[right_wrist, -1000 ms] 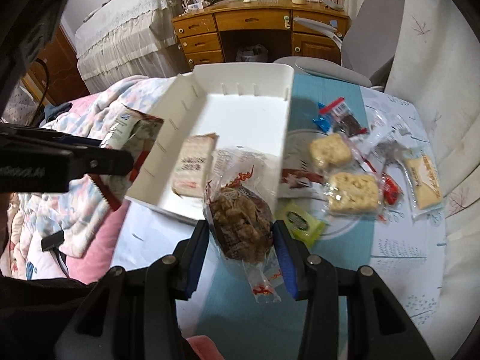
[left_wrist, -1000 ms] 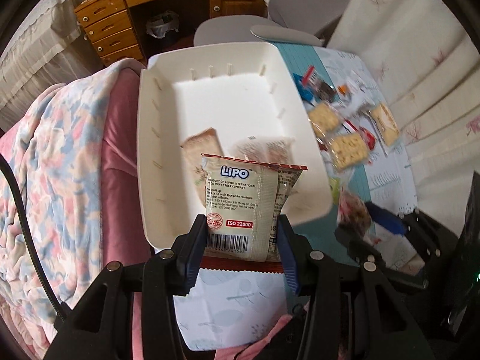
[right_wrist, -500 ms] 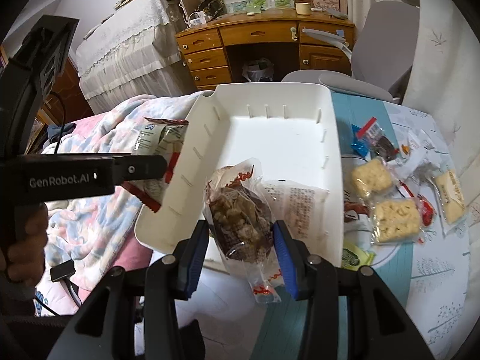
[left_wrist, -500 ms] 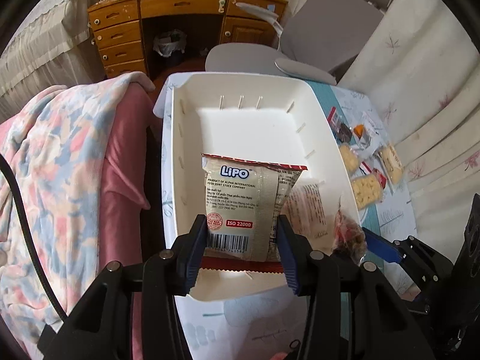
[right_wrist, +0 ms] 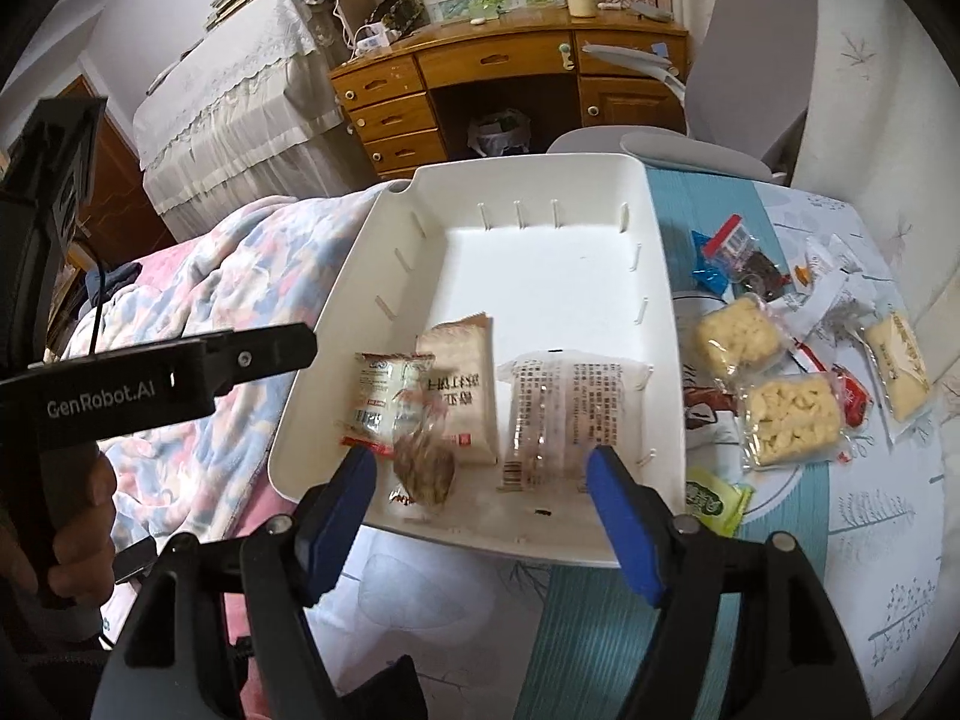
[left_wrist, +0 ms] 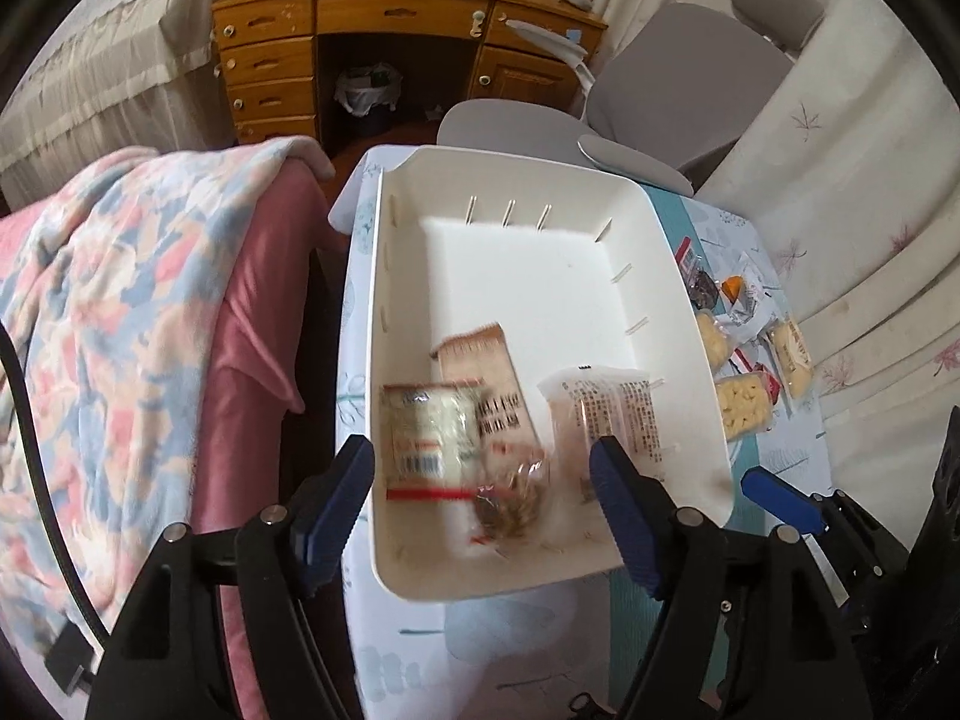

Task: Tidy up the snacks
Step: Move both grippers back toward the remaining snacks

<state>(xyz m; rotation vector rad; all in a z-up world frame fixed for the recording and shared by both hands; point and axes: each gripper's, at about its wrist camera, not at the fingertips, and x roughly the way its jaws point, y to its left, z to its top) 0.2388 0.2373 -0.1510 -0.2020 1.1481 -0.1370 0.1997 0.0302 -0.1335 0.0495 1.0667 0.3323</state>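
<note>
Four snack packets (right_wrist: 459,390), seemingly loose, lie inside white tray (right_wrist: 660,324).

far half of the white bin (right_wrist: 540,276) was bare floor, open from above for either gripper. near half was crowded: lipo packet (right_wrist: 384,396), beige packet (right_wrist: 465,384), clear printed packet (right_wrist: 564,414) and brown snack bag (right_wrist: 423,471) lay just ahead of the right gripper (right_wrist: 480,495), whose jaws were opening with nothing pressed between them. left gripper (right_wrist: 180,360) blocked the bin's left side. loose snacks (right_wrist: 786,414) cluttered the table (right_wrist: 600,630) to the right; near strip of table was free. blanket (left_wrist: 120,312) crowded left.
</note>
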